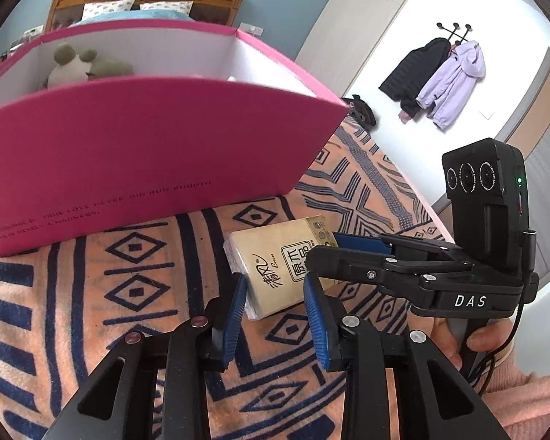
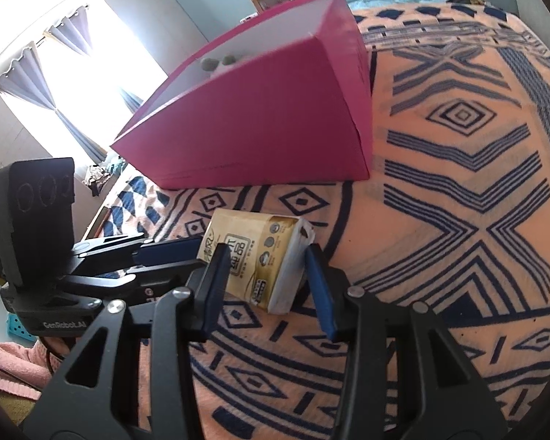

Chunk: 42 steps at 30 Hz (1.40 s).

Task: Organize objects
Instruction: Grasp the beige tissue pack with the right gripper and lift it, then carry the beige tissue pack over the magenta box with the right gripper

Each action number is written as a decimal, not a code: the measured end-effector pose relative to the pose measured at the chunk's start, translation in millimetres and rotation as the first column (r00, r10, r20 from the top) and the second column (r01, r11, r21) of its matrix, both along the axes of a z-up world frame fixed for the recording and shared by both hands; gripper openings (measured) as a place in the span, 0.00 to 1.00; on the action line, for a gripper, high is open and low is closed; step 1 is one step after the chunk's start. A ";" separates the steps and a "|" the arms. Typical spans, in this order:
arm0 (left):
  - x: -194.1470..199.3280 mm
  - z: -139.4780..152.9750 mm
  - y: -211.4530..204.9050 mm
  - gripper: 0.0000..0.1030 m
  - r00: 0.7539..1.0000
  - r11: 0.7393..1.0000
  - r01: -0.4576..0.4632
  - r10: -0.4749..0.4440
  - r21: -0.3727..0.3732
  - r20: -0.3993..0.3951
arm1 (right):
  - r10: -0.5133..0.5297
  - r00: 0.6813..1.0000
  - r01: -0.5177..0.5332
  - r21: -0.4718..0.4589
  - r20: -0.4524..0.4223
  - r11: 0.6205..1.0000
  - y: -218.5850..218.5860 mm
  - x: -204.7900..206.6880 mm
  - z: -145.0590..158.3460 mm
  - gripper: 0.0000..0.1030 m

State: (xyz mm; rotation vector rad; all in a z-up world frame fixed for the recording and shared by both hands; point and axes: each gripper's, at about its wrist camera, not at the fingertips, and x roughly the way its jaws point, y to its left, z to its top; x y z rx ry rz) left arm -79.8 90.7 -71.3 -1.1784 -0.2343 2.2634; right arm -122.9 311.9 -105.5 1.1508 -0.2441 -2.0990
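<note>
Spread over the bed, a patterned orange blanket [image 1: 91, 293] carries a pink box [image 1: 146, 139] with a stuffed toy [image 1: 73, 66] inside and, just in front, a tissue pack [image 1: 275, 271] lying between the parted, empty left gripper [image 1: 275, 315] and right gripper [image 2: 266, 286].

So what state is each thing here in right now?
Tissue pack: lying on the blanket, sealed, between both grippers, not lifted.
Pink box: open on top, standing on the blanket.
Plush toy: inside the box.
Left gripper: open, fingers either side of the pack's end.
Right gripper: open, straddling the pack.
Jackets: hanging on wall hooks.
</note>
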 end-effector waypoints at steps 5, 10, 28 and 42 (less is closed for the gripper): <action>7.2 11.7 -1.3 0.31 0.999 1.000 0.000 -0.001 -0.008 -0.044 | 0.010 1.000 -0.010 -0.007 -0.023 1.000 -0.9 5.3 9.3 0.44; 11.5 21.0 -2.9 0.31 0.997 1.000 0.003 -0.003 -0.007 -0.077 | 0.012 0.999 -0.013 -0.011 -0.040 1.000 -1.6 8.9 15.3 0.44; 20.3 41.2 -14.4 0.34 0.989 1.000 -0.016 0.015 -0.001 -0.147 | 0.035 0.994 -0.037 -0.019 -0.104 0.999 -9.0 19.2 38.8 0.44; 22.7 56.8 -20.6 0.38 0.982 1.000 -0.022 0.024 0.012 -0.187 | 0.048 0.988 -0.052 -0.023 -0.150 0.998 -15.4 21.2 54.8 0.44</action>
